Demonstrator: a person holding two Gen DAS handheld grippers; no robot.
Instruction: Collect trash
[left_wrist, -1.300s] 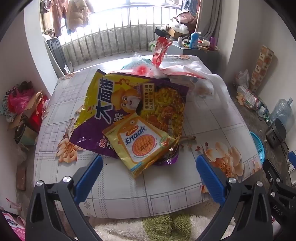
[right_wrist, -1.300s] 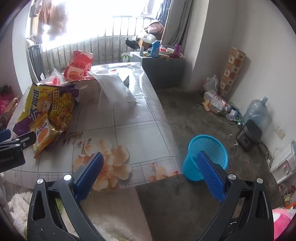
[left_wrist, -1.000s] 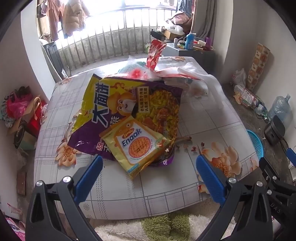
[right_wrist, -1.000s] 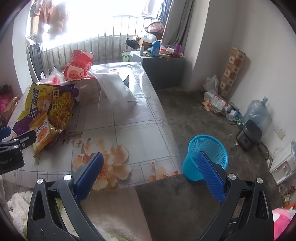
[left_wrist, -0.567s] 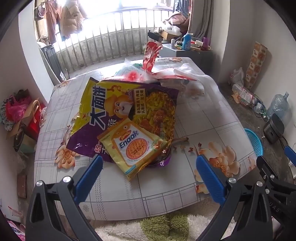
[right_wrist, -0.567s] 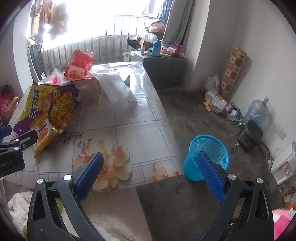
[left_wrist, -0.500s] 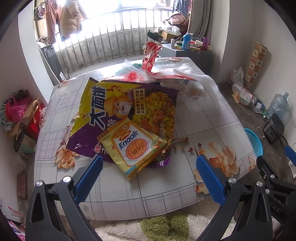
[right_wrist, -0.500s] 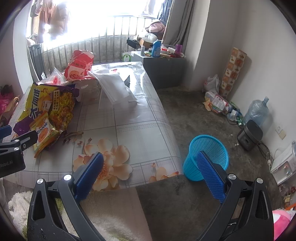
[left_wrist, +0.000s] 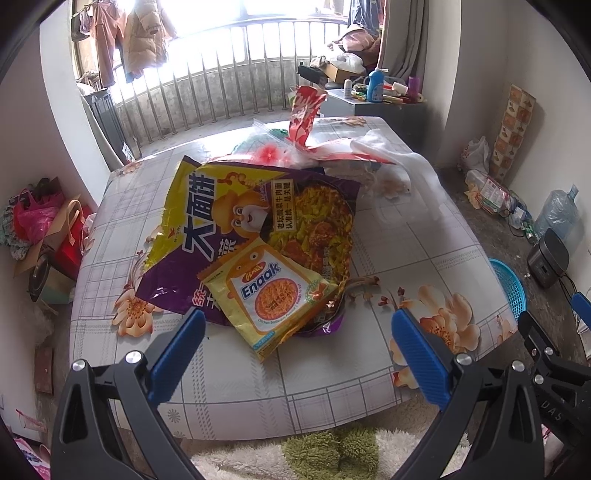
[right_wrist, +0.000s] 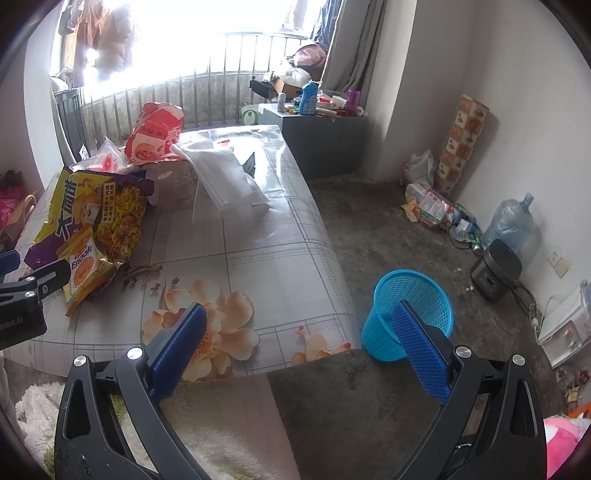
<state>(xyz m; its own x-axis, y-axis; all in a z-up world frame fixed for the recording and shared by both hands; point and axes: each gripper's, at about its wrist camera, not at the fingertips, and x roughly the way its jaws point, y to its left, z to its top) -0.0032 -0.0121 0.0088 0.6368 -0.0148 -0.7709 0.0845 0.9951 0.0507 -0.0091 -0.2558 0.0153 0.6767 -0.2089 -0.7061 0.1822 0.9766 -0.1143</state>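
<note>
A yellow Enaak noodle packet (left_wrist: 271, 295) lies on a big purple and yellow snack bag (left_wrist: 236, 218) on the floral table (left_wrist: 417, 243). Behind them are a red packet (left_wrist: 304, 110) and clear plastic bags (left_wrist: 388, 158). My left gripper (left_wrist: 295, 350) is open and empty, hovering near the table's front edge, just short of the Enaak packet. My right gripper (right_wrist: 299, 343) is open and empty over the table's front right corner. The packets also show in the right wrist view (right_wrist: 85, 266). A blue mesh waste basket (right_wrist: 410, 314) stands on the floor right of the table.
A grey cabinet (right_wrist: 317, 140) with bottles stands behind the table. A rice cooker (right_wrist: 495, 269), a water jug (right_wrist: 513, 221) and litter lie along the right wall. A shaggy rug (left_wrist: 332, 450) lies in front. Bags (left_wrist: 40, 229) sit on the floor at the left.
The left gripper has drawn back and risen slightly, so the packets look a little farther off. The right gripper has barely moved. Both jaws stay open.
</note>
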